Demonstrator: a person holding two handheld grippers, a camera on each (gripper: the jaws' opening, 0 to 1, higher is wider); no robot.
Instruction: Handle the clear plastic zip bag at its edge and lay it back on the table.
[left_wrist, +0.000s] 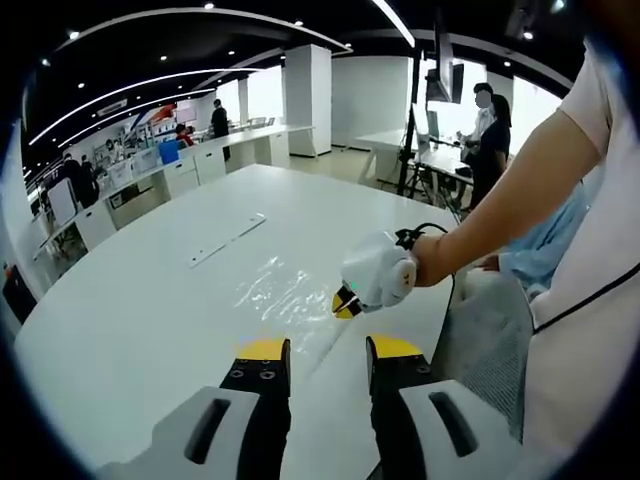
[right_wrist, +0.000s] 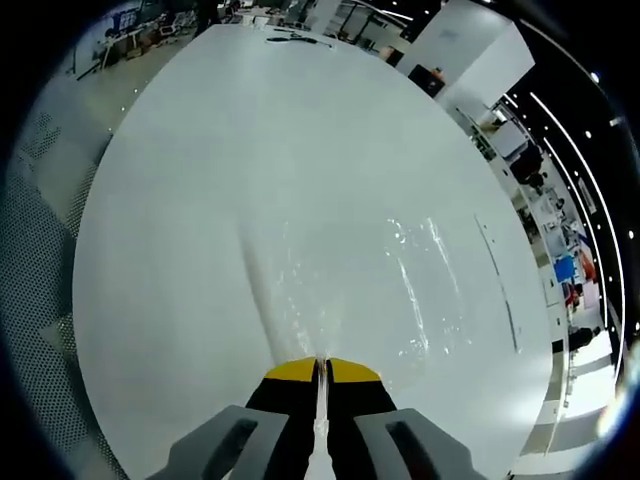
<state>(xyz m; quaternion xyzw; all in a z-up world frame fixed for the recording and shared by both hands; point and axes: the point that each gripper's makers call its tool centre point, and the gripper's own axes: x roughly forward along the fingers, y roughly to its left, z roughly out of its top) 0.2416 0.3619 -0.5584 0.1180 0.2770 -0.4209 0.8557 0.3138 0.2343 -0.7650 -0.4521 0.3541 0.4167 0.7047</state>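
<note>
In the left gripper view, the left gripper (left_wrist: 327, 350) sits close at the bottom with its two yellow-tipped jaws apart. Nothing is between them. It hangs over the near part of the white table (left_wrist: 120, 330).

Just past it lies the clear plastic zip bag (left_wrist: 285, 290), shiny and crinkly, flat on the table top. The right gripper (left_wrist: 346, 303) comes in from the right side and touches the near edge of the bag. A person's hand (left_wrist: 432, 258) holds that gripper, and the bare arm runs up to a pale pink sleeve (left_wrist: 590, 110).

In the right gripper view, the right gripper (right_wrist: 321, 370) has its jaws squeezed almost together, with the thin edge of the bag pinched between the yellow tips. The rest of the bag (right_wrist: 400, 290) spreads out ahead on the table (right_wrist: 200, 180).

Farther along the table a thin clear strip (left_wrist: 226, 240) lies flat, well apart from the bag. Far behind, people (left_wrist: 488, 130) stand by desks, and long light strips (left_wrist: 150, 85) curve across the dark ceiling.
</note>
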